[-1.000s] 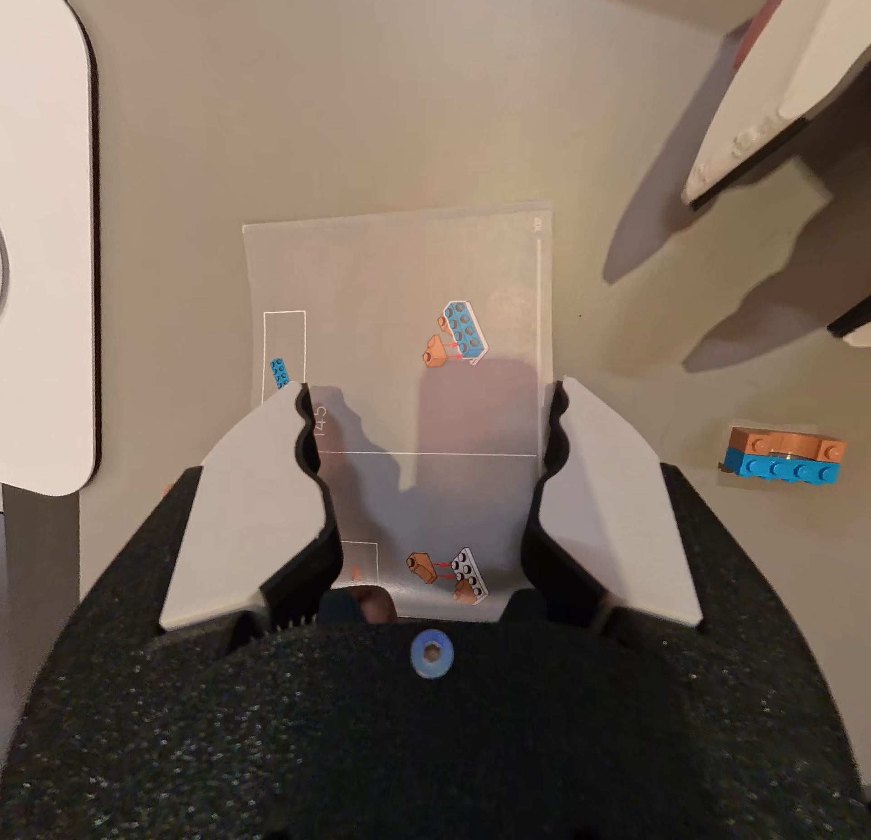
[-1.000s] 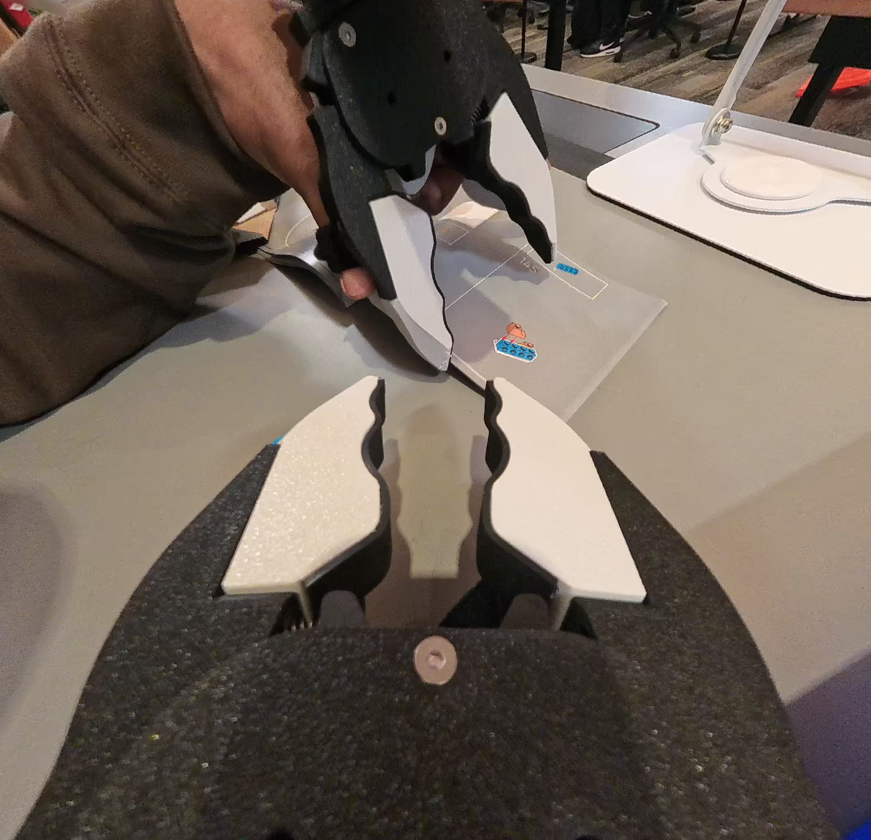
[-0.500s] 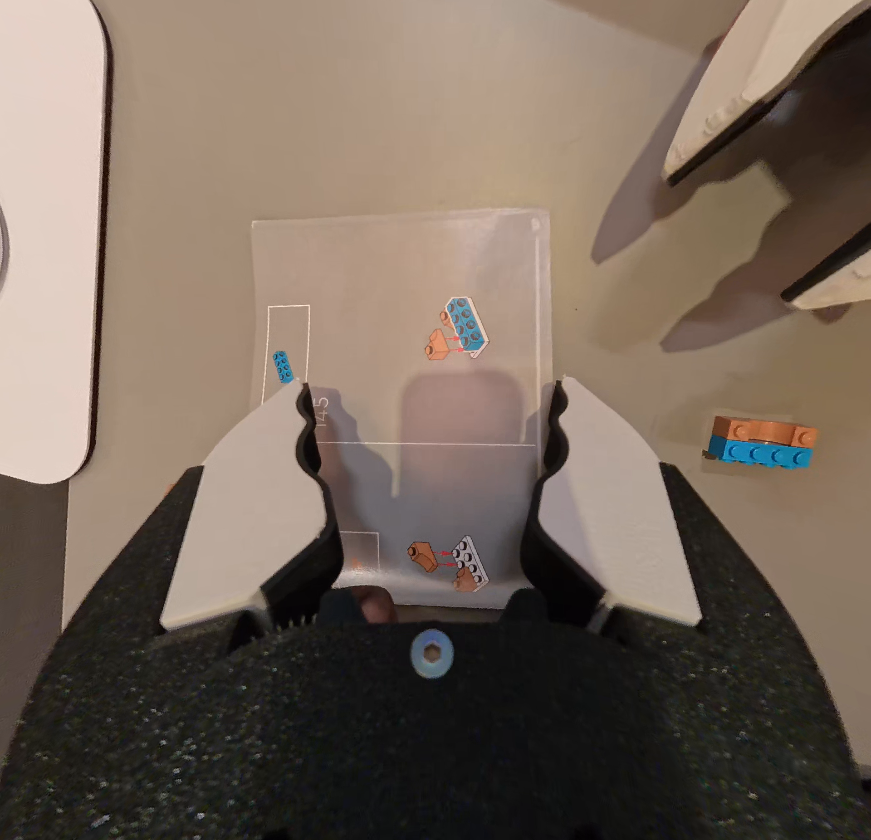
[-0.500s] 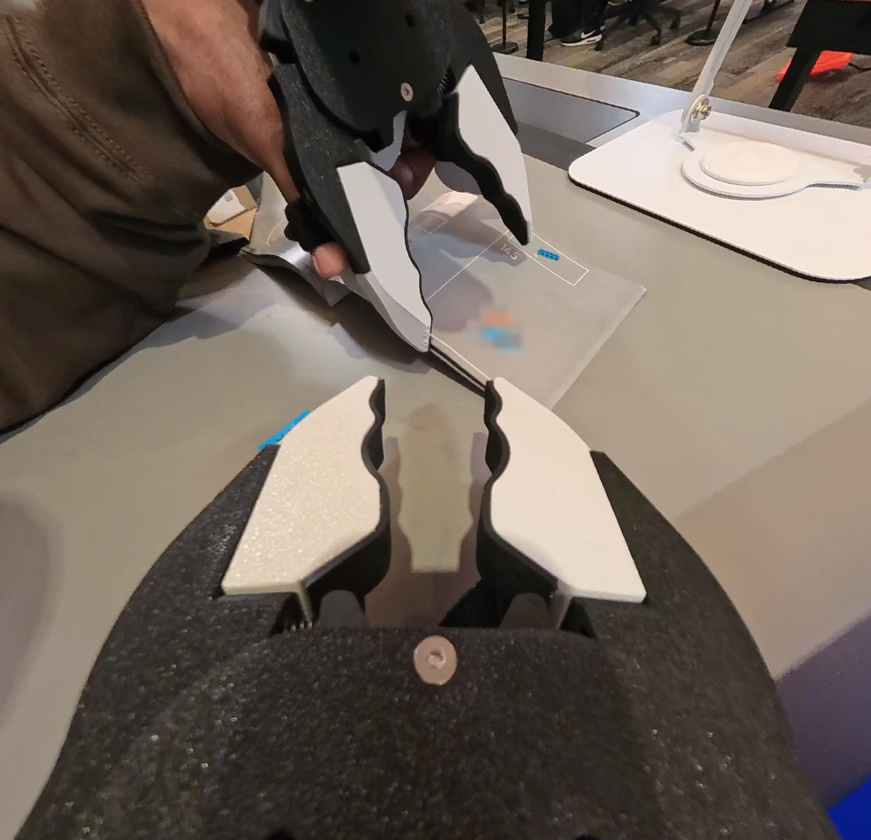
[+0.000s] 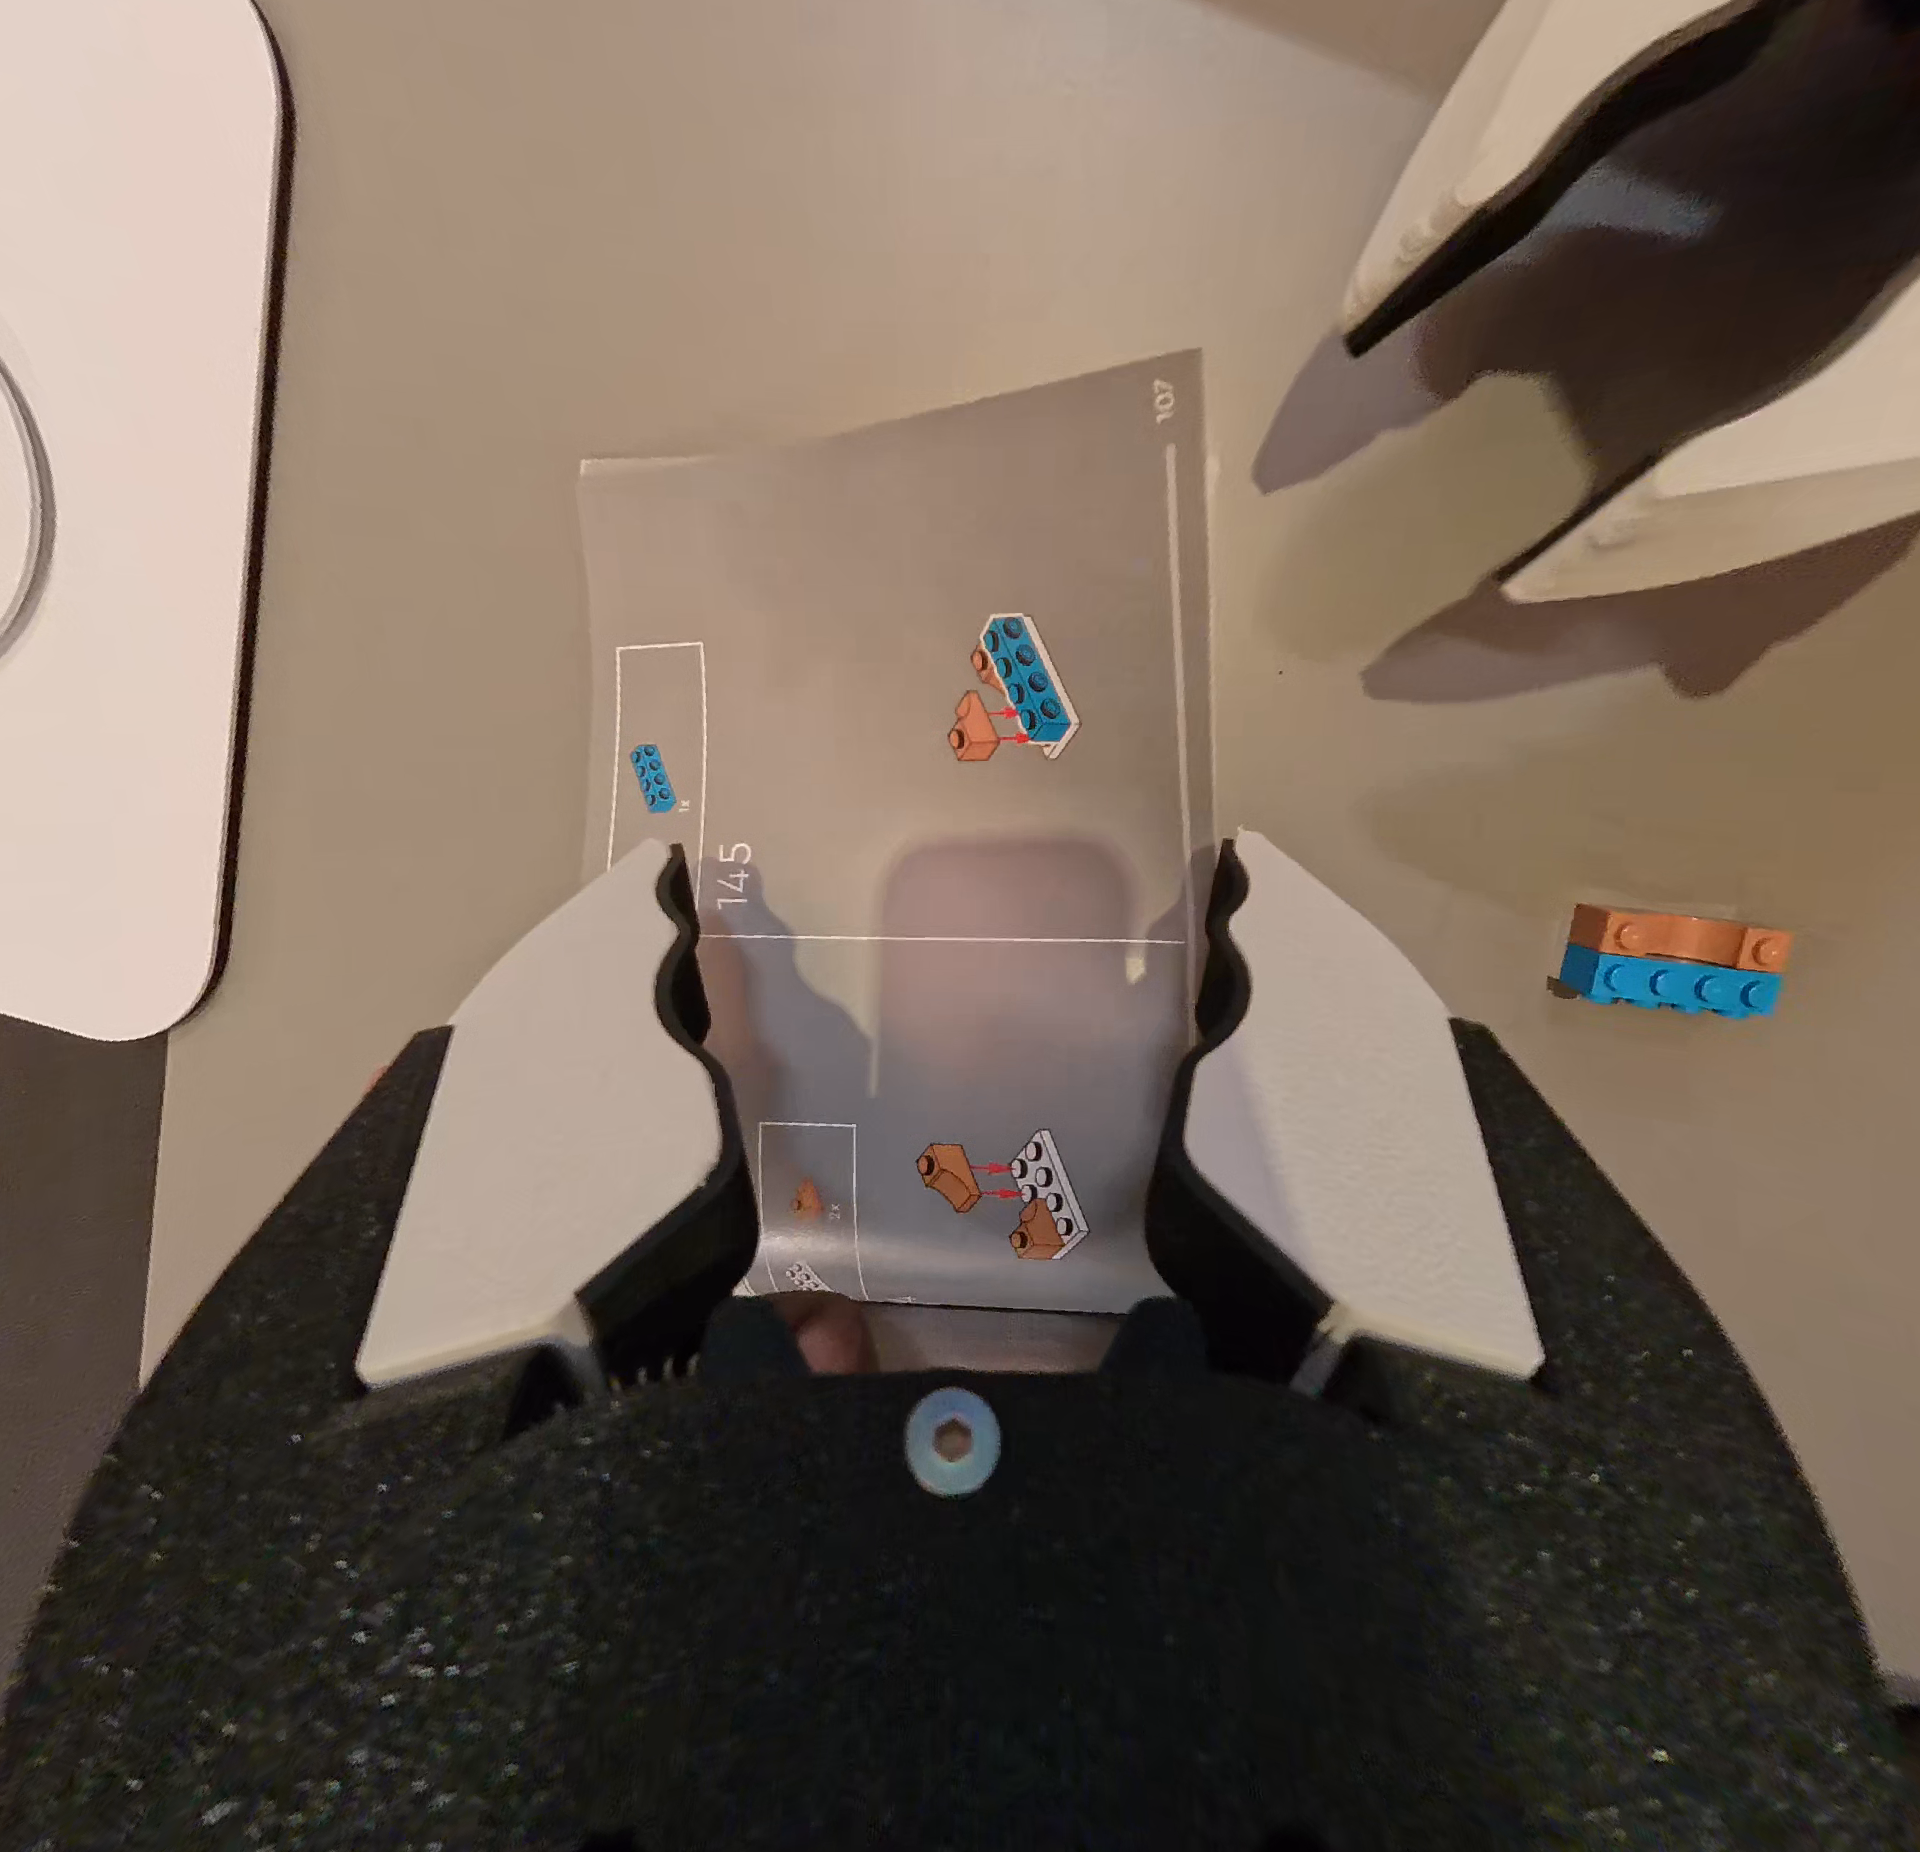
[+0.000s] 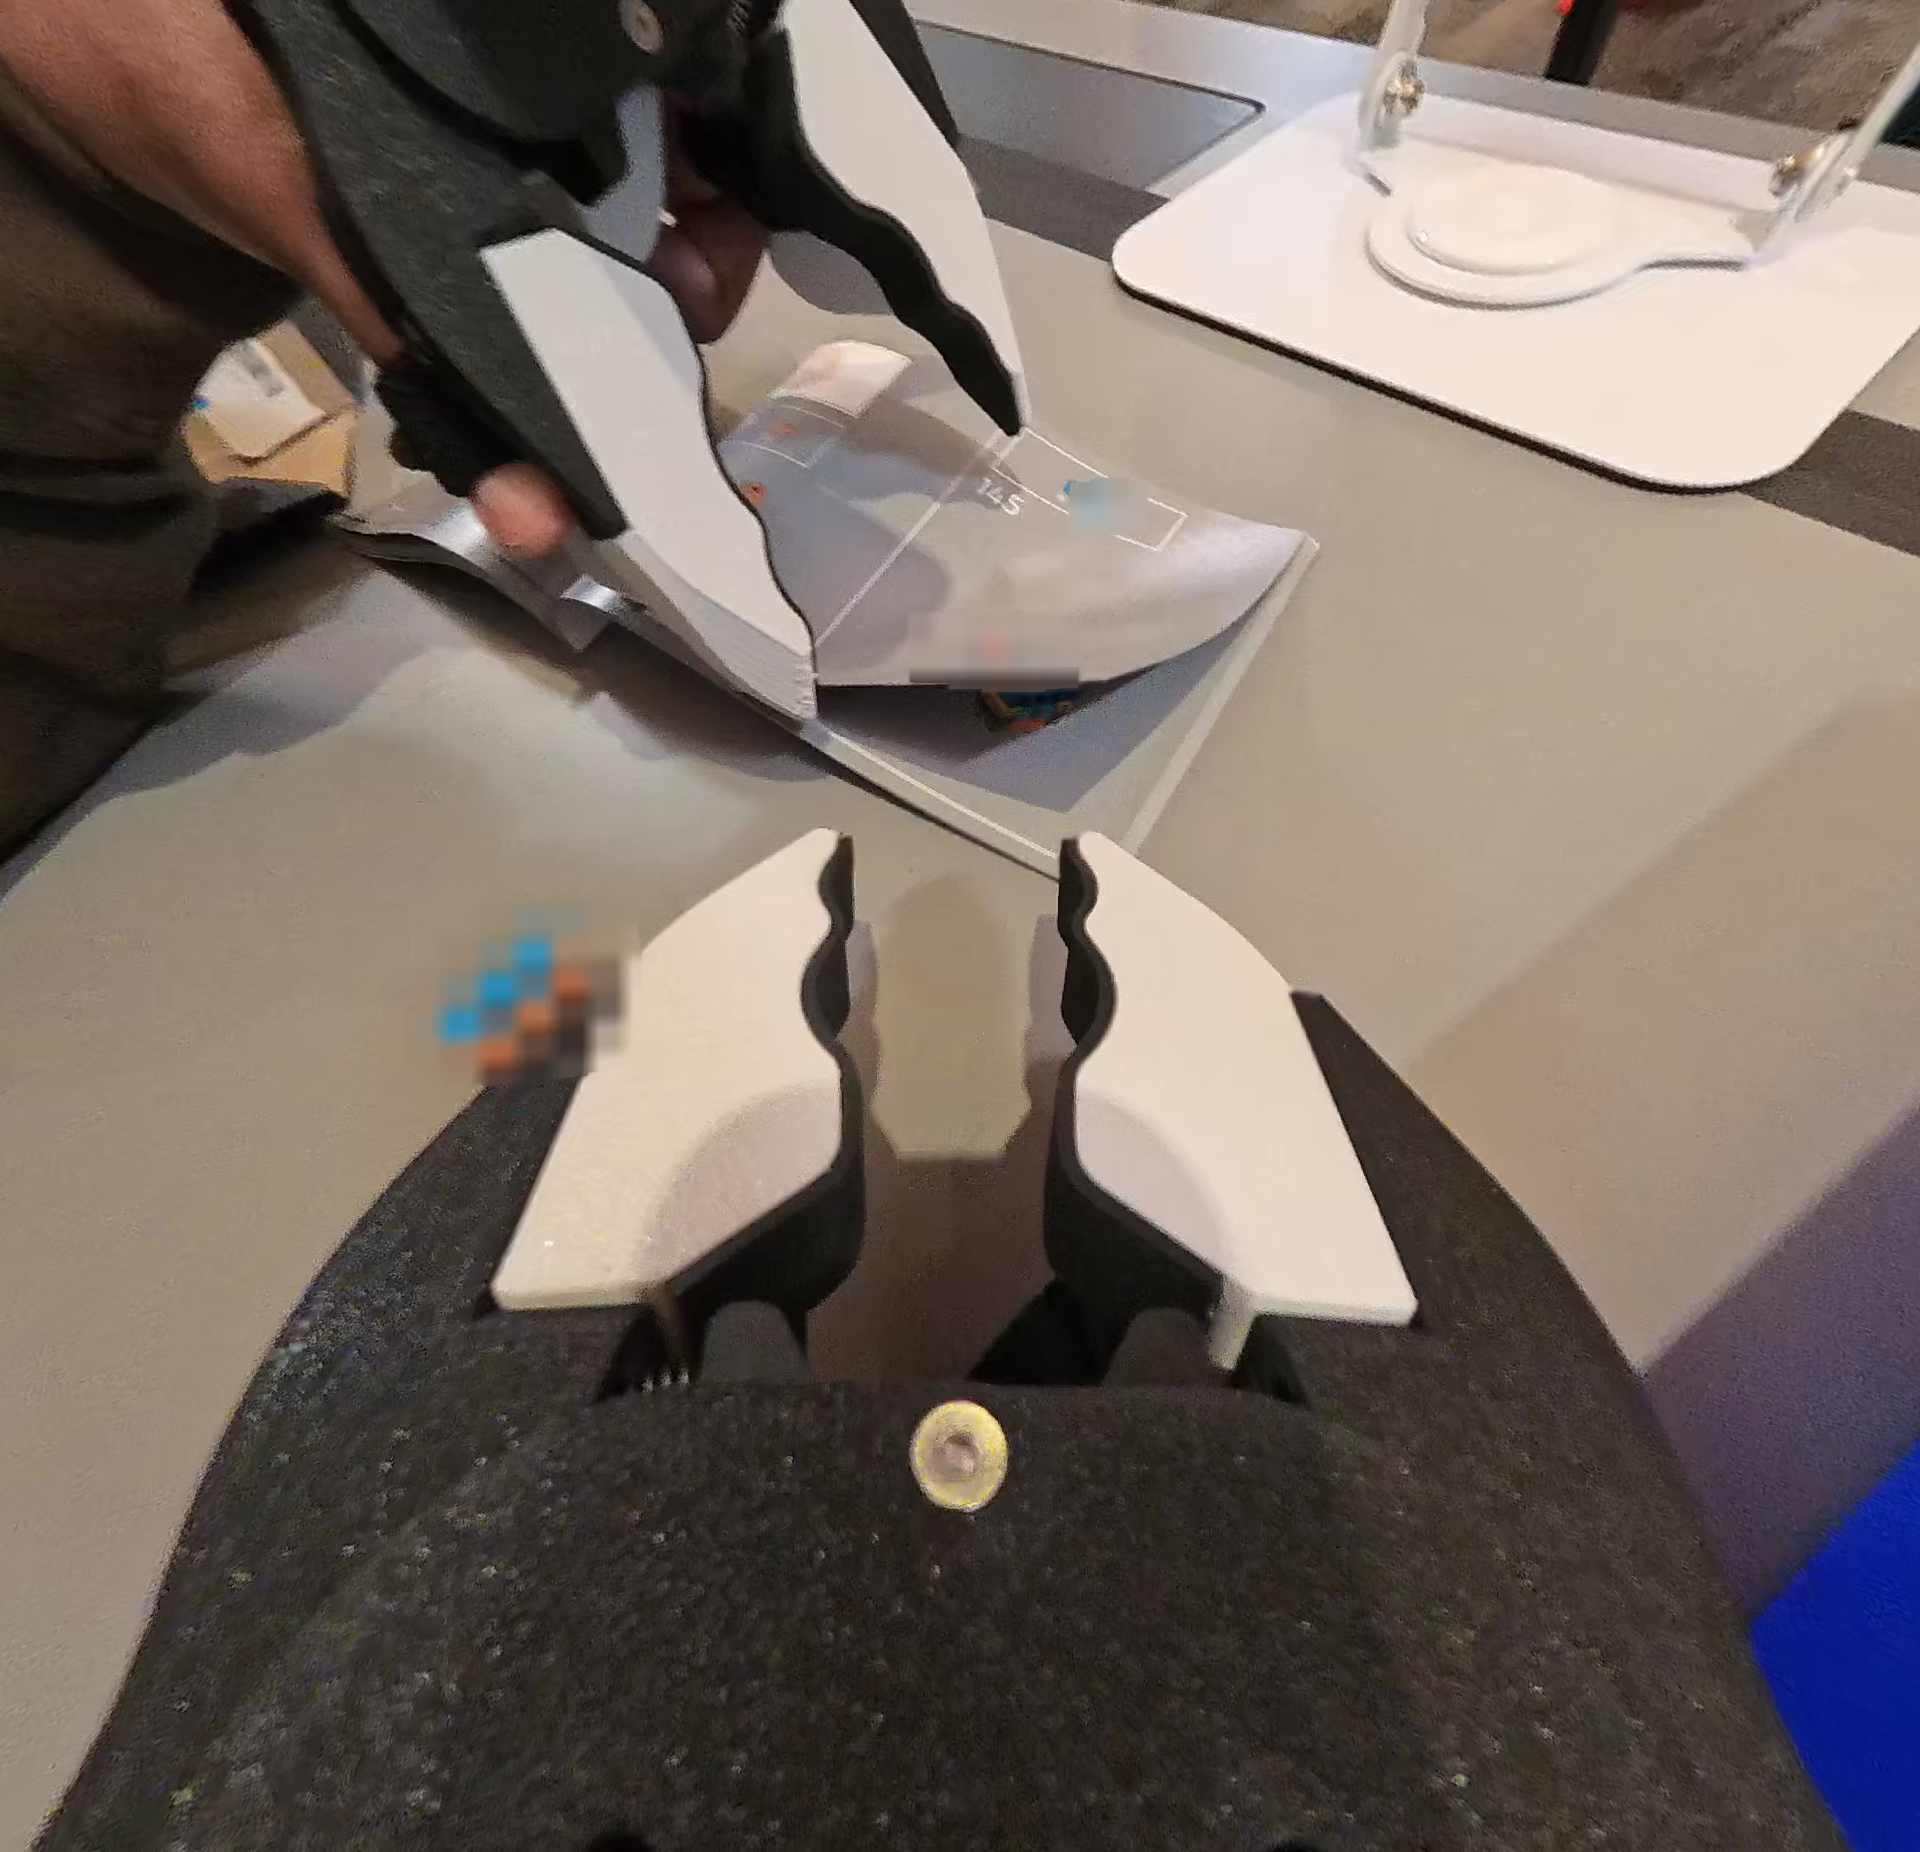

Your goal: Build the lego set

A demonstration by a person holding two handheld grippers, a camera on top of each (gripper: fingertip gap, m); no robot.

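White lamp base (image 5: 114, 472) far left; my left gripper (image 5: 951, 857) has its fingers spread wide over the lifting instruction page (image 5: 894, 597). Blue-and-orange lego assembly (image 5: 1673, 961) sits right on the bench (image 5: 727, 192), my right gripper (image 6: 954, 846) half-spread, empty, nearby.

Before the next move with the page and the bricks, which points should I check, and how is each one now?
1. Left hand-held gripper open, nothing between its fingers: ok.
2. Right hand-held gripper open and empty: ok.
3. Top page lying flat: not ok, it curls up.
4. Blue and orange brick assembly free on the table: ok.
5. Left fingertip touching the page: cannot tell.
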